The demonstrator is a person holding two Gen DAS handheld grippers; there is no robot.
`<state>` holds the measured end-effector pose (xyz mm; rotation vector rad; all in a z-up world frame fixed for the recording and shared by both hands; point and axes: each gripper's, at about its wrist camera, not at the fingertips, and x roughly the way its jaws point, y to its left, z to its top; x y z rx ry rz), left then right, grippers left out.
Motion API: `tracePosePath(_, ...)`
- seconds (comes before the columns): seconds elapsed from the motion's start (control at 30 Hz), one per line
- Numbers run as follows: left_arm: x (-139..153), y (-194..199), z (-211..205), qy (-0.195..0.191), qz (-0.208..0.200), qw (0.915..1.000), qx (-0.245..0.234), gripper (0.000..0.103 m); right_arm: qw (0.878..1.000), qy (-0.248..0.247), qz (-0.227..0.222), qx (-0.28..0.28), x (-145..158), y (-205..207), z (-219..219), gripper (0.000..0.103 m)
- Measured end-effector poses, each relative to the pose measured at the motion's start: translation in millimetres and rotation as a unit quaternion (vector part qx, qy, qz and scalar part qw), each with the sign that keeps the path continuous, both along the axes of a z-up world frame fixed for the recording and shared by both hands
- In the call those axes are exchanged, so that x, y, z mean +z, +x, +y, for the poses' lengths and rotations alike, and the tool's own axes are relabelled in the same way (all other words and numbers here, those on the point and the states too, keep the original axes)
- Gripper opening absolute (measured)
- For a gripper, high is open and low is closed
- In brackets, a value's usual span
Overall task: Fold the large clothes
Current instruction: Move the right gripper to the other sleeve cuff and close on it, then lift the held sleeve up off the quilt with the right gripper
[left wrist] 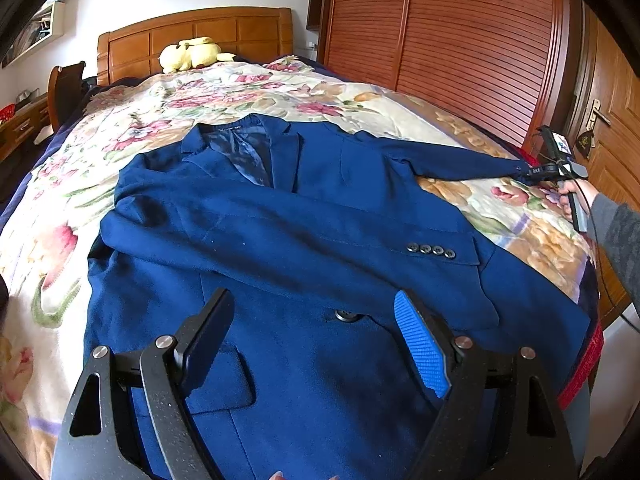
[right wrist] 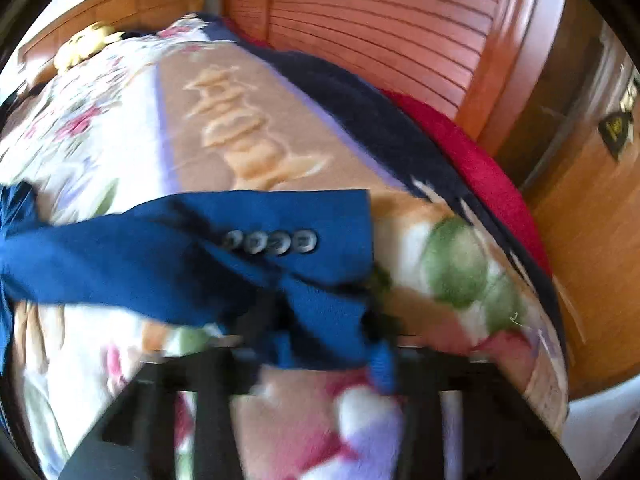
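Through the left wrist view, the dark blue wool suit jacket (left wrist: 304,240) lies face-up on the flowery plush bed blanket (left wrist: 248,92), one sleeve already crossed over its chest, while the left gripper (left wrist: 316,344) hangs released and empty above the hem. Through the blurred right wrist view, the right gripper (right wrist: 320,340) is clenched on the cuff of the other sleeve (right wrist: 280,240). To my eye it should carry that cuff low and taut across the chest; I count one jacket, two sleeves, four cuff buttons (right wrist: 272,242) each.
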<state>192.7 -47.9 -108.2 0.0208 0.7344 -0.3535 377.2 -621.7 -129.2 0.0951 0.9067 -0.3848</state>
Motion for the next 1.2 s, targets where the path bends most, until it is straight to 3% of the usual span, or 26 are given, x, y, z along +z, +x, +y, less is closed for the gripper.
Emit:
tracePosePath(0.1, 1, 3, 3, -0.006, 0.001, 1.0, 0.005, 0.083, 1.0, 0.001, -0.001, 0.022, 11, -9, 10, 0.015)
tracePosePath(0.3, 6, -2, 7, -0.003, -0.004, 1.0, 0.007, 0.083, 0.996, -0.012, -0.064, 0.057, 70, -34, 39, 0.015)
tracePosePath(0.5, 16, -13, 12, -0.002, -0.021, 0.9997, 0.008, 0.083, 0.99, -0.044, -0.092, 0.095, 115, -58, 88, 0.015)
tracePosePath(1.2, 28, -18, 33, -0.018, -0.039, 0.9988, 0.022, 0.083, 0.963, -0.105, -0.142, 0.202, 204, -112, 213, 0.014)
